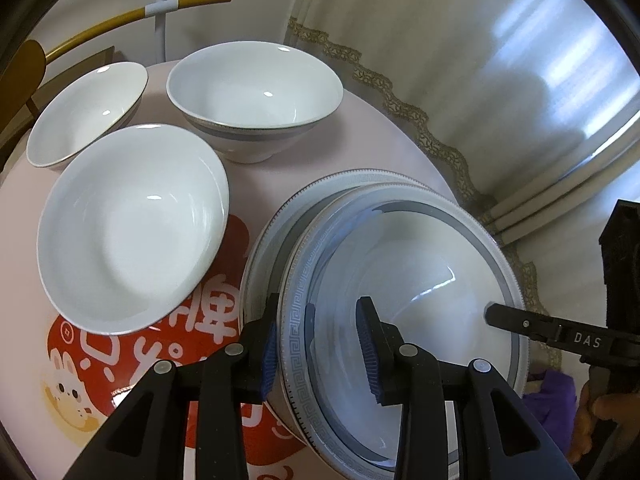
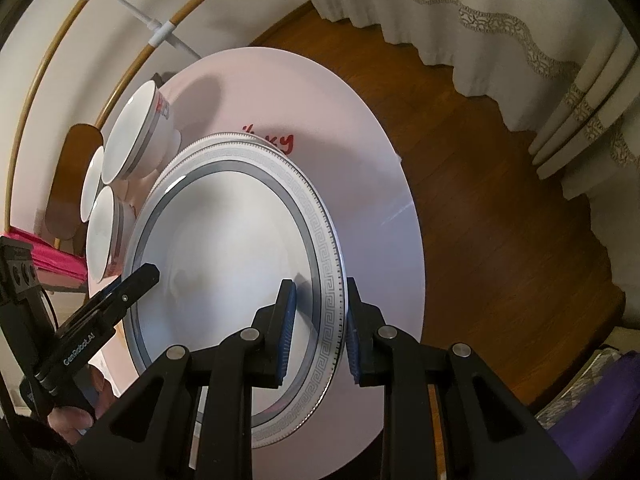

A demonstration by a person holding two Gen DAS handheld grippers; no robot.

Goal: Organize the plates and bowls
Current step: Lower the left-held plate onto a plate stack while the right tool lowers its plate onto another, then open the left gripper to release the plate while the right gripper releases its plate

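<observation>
Lace-edged curtains [image 2: 460, 16] hang behind the round pink tabletop [image 2: 380, 160], where my left hand-held gripper [image 1: 320, 348] and right hand-held gripper [image 2: 318, 332] each straddle, jaws parted, opposite rims of the top plate [image 2: 224, 264], stacked beside three white bowls [image 1: 132, 224].

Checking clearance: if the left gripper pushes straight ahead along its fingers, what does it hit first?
The top plate: its patterned rim already sits between the open left gripper fingers, so going on slides deeper over that rim. Beyond it, probably the plate underneath; depth is unclear.
</observation>
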